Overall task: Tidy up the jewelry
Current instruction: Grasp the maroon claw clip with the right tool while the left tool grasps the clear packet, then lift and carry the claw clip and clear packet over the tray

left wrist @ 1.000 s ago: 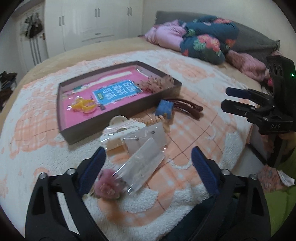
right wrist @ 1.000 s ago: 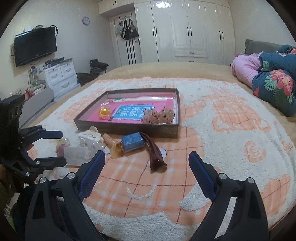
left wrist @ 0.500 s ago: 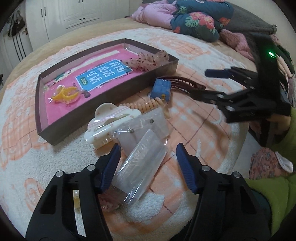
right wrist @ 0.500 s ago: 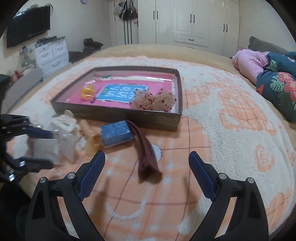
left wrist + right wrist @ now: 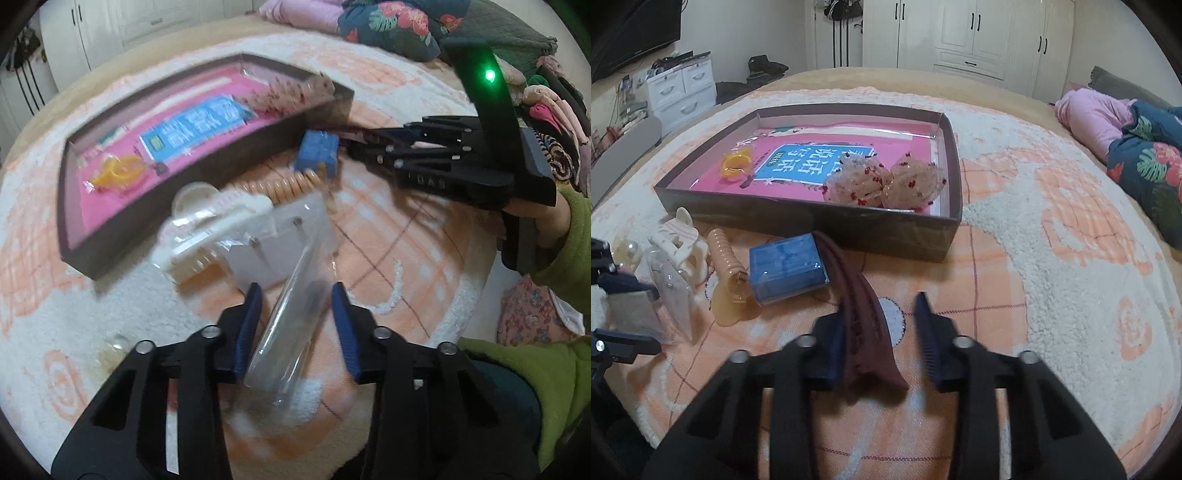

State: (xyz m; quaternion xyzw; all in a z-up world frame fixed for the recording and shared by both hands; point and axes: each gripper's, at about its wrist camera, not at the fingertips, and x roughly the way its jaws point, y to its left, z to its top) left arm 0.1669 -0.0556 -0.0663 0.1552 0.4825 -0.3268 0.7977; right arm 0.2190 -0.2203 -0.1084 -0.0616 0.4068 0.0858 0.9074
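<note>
On the bed blanket my left gripper [image 5: 297, 325] is closing on a clear plastic packet [image 5: 291, 332], which looks squeezed narrow between the blue pads. From the right wrist view the left gripper [image 5: 624, 314] shows the packet filling its gap. My right gripper [image 5: 882, 332] is closing around a dark red hair clip [image 5: 864, 325]. Its left pad touches the clip and a gap remains at the right pad. A dark tray [image 5: 812, 218] behind holds two scrunchies [image 5: 882, 181] and a yellow clip [image 5: 737, 164].
In front of the tray lie a blue box [image 5: 786, 266], a coiled hair tie [image 5: 724, 254], a white claw clip [image 5: 679, 240] and an earring card [image 5: 284, 229]. Folded bedding [image 5: 1145, 155] is piled at the right. A green sleeve [image 5: 554, 369] is at the bed edge.
Both grippers came down toward the blanket and narrowed their jaws, the left around the clear packet, the right around the dark red hair clip.
</note>
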